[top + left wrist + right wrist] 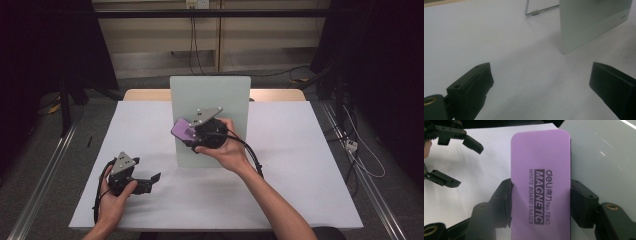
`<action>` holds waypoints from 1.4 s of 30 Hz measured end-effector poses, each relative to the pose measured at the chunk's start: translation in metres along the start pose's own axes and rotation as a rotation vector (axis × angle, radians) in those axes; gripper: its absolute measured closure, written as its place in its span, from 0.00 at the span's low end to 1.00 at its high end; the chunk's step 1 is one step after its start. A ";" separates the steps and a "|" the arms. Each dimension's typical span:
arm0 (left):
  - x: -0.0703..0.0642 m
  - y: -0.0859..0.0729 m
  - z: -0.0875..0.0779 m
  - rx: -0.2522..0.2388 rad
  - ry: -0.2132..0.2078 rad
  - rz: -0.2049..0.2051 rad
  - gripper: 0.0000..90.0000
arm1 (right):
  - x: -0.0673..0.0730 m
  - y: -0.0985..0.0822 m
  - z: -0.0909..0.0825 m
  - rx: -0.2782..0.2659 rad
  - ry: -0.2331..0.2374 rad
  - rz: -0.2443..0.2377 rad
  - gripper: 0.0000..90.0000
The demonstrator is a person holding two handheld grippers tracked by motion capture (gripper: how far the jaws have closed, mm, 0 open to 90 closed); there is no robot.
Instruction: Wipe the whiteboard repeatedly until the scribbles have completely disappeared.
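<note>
Counter (300,165): white-covered top, seen from above in the high view.

Whiteboard (210,100): small pale panel standing upright at the counter's middle, propped from behind on a wire stand (534,12).

Eraser (540,182): purple, rounded corners, black print reading "deli MAGNETIC WHITE BOARD ERASER No. 7840". Held off the counter, in front of the whiteboard's lower left part; whether it touches the panel cannot be told.

Right gripper (192,134): held in the person's right hand (227,150) before the whiteboard, grey three-cornered plate uppermost. Its black fingers (580,200) are clamped on the eraser's two long edges, one on each side.

Left gripper (156,177): held in the left hand (115,202) near the counter's front left, well apart from the whiteboard, low over the surface. Its fingers (474,85) stand wide apart with nothing between them, pointing toward the whiteboard's lower corner.
</note>
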State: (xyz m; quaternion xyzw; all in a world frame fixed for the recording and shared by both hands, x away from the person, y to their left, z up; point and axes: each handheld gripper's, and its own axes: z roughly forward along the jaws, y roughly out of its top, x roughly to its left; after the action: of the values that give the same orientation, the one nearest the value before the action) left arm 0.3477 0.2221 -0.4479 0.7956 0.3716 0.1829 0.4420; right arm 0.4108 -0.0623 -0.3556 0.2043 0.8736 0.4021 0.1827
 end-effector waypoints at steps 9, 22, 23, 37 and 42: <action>0.000 0.000 0.000 0.003 -0.001 -0.002 0.05 | 0.019 -0.013 0.025 0.068 0.046 -0.040 0.46; 0.000 0.000 0.000 0.000 -0.002 -0.005 0.05 | 0.039 -0.034 0.060 0.210 0.195 -0.060 0.46; 0.000 0.000 0.000 0.001 0.000 -0.003 0.05 | 0.040 -0.034 0.061 0.211 0.196 -0.066 0.46; 0.001 0.000 0.000 0.010 0.006 0.005 0.05 | 0.019 -0.027 0.031 0.121 0.132 -0.013 0.46; 0.001 0.000 0.000 0.016 0.007 0.003 0.05 | 0.010 -0.027 0.017 0.091 0.113 0.012 0.46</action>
State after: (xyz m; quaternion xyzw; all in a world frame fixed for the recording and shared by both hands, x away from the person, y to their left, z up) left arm 0.3480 0.2230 -0.4481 0.7991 0.3732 0.1834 0.4341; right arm 0.4050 -0.0623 -0.3888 0.1948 0.8986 0.3739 0.1213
